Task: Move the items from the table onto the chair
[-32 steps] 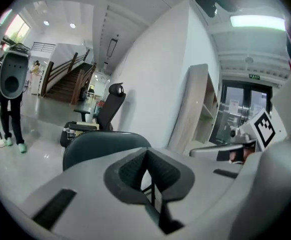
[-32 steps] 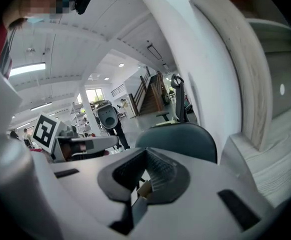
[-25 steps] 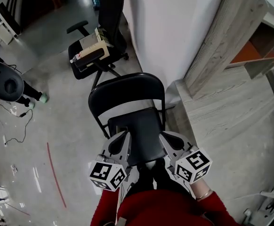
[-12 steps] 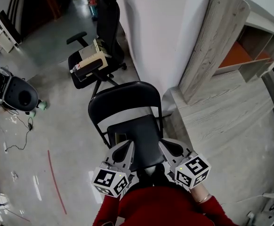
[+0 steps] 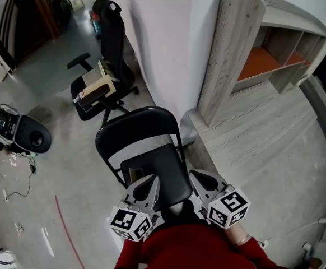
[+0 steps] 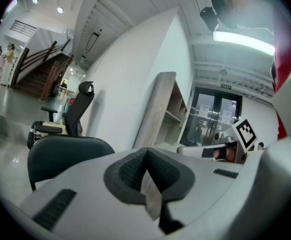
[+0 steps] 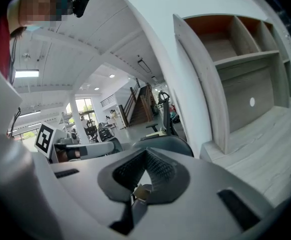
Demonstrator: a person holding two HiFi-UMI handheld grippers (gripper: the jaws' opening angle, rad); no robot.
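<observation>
A black folding chair (image 5: 135, 129) stands in front of me, its back against the white wall's corner. A small flat dark thing (image 5: 134, 175) lies on the left of its seat; I cannot tell what it is. To the right is the grey wooden table (image 5: 258, 133), and the part I see is bare. My left gripper (image 5: 150, 182) and right gripper (image 5: 198, 178) hover side by side over the seat's near edge, close to my red sleeves. Both are shut and empty. The chair's back shows past the left gripper (image 6: 146, 156) and the right gripper (image 7: 146, 156).
A grey shelf unit (image 5: 261, 43) with an orange back panel stands on the table. A black office chair (image 5: 96, 86) carrying a box is at the far left. A round black machine (image 5: 26, 134) and cables lie on the floor, with a red floor line (image 5: 66, 228) nearby.
My view has swung right and up: the shelf unit shows more and the folding chair sits lower and further left. Both grippers stay shut over the seat's near edge.
</observation>
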